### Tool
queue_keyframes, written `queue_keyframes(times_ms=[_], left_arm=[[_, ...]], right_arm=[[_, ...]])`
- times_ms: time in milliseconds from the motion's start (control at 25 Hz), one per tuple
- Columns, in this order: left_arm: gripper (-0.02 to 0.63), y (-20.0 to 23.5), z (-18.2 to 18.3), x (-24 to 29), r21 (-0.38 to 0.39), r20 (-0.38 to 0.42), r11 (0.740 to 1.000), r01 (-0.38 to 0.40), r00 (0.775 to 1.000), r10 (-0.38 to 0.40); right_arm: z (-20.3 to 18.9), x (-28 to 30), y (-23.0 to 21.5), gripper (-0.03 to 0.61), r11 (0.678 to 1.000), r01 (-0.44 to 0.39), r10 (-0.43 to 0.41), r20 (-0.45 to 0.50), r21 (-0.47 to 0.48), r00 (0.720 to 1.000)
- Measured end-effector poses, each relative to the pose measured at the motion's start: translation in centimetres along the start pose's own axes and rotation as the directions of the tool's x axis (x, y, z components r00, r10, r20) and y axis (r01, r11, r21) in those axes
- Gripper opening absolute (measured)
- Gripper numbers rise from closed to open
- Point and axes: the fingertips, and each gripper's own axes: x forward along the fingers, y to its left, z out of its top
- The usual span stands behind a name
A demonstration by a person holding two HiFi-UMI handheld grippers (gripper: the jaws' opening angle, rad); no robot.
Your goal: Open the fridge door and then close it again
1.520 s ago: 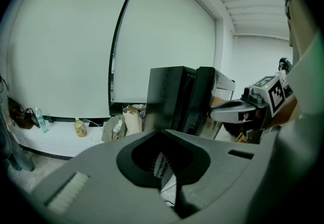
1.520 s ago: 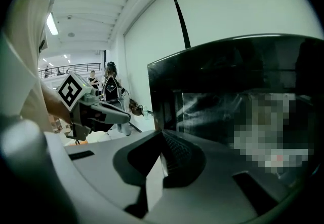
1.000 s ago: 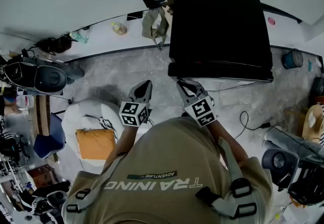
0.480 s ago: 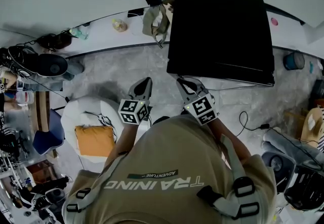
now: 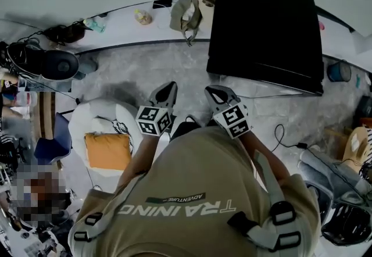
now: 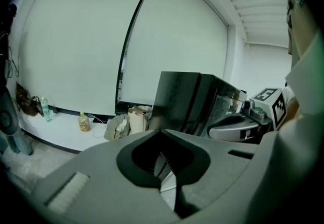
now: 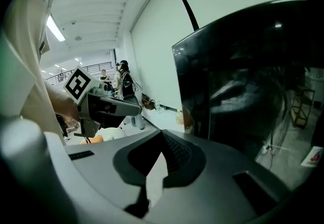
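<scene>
The black fridge (image 5: 264, 29) stands against the white wall with its door shut; it also shows as a dark block in the left gripper view (image 6: 190, 104) and fills the right side of the right gripper view (image 7: 253, 91). Both grippers hang in front of the person's chest, a short way from the fridge and touching nothing. My left gripper (image 5: 167, 90) (image 6: 164, 164) is shut and empty. My right gripper (image 5: 215, 94) (image 7: 157, 164) is likewise shut and empty, its tip pointing towards the fridge's front lower-left corner.
A white beanbag with an orange cushion (image 5: 107, 151) lies at the left on the grey floor. A beige bag (image 5: 186, 11) and a bottle (image 5: 139, 16) stand by the wall left of the fridge. A cable (image 5: 285, 139) trails at right, near a blue bucket (image 5: 337, 70).
A second ago the fridge door's front edge stood slightly out; it now lies flush. The view has shifted, so the fridge sits further right. Both grippers stay shut before the chest.
</scene>
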Motion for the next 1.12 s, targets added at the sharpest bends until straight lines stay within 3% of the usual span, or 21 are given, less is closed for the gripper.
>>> queue_keyframes(times_ms=[280,560,680,840,1120], left_arm=[[0.0,2.2,1.2,-2.7,0.018,0.01,1.0,-0.008,1.0,0.008],[0.0,2.8,5.2,-5.3,0.141,0.1,0.989,-0.032,0.995,0.018],[0.0,3.0,7.0,-5.9,0.154,0.106,0.988,-0.027,0.994,0.01],[0.0,3.5,9.6,-6.2,0.167,0.171,0.985,-0.042,0.985,0.013],[0.0,4.4,13.3,-9.1,0.185,0.249,0.977,-0.111,0.967,0.063]], right_arm=[[2.8,1.8,3.1,0.002,0.999,-0.003,0.003,-0.005,-0.039,1.0],[8.5,2.7,4.8,0.002,0.994,0.03,-0.02,0.096,-0.105,0.995],[10.6,2.8,5.3,0.002,0.991,0.04,-0.023,0.127,-0.131,0.992],[13.4,3.0,5.7,0.002,0.983,0.055,-0.022,0.184,-0.176,0.983],[17.7,1.4,7.0,0.002,0.973,0.107,-0.041,0.303,-0.203,0.952]])
